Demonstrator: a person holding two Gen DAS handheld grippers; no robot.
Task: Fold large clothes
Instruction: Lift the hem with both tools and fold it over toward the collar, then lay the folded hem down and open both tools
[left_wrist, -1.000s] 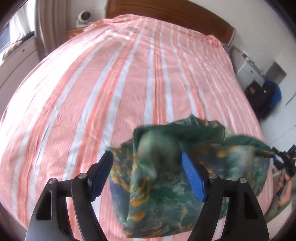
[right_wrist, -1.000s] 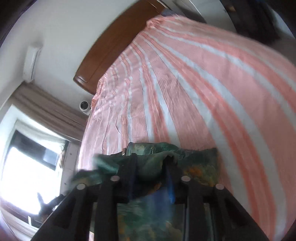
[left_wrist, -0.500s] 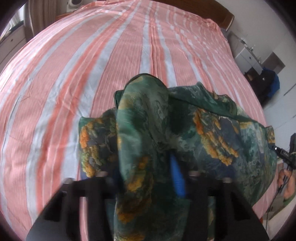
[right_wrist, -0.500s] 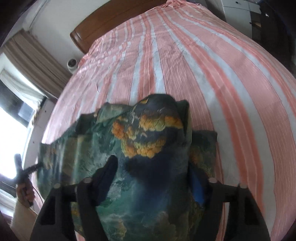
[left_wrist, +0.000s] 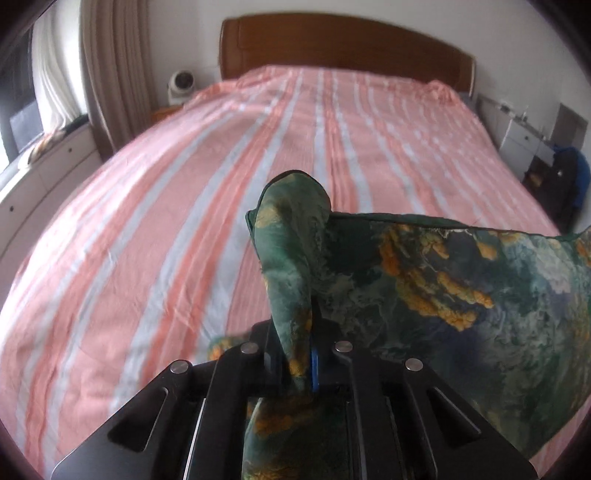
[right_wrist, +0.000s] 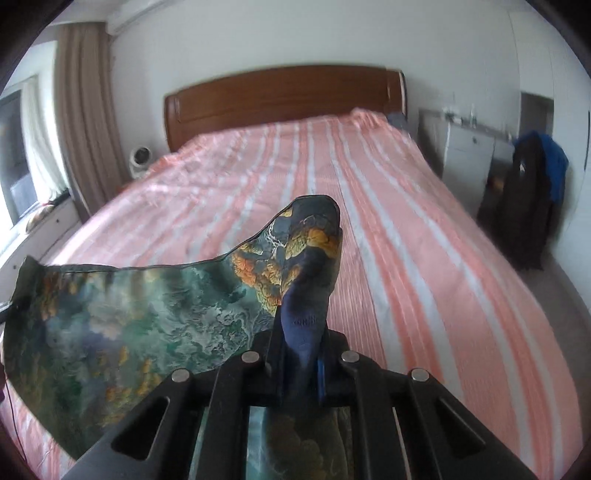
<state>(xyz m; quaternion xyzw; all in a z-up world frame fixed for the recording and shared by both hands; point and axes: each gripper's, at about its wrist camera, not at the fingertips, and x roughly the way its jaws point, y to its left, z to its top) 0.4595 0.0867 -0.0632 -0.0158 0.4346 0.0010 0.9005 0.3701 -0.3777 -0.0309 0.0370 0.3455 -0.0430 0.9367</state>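
Left wrist view: the left gripper (left_wrist: 295, 354) is clamped on a corner of the green printed garment (left_wrist: 461, 295), lifted above the striped bed (left_wrist: 147, 229) — likely so the cloth hangs flat. Right wrist view: the right gripper (right_wrist: 301, 356) pinches the opposite corner, the top edge stretched between them, ready to lay down for folding.

left hand-held gripper (left_wrist: 295, 354) has clamped the garment (left_wrist: 461, 295).
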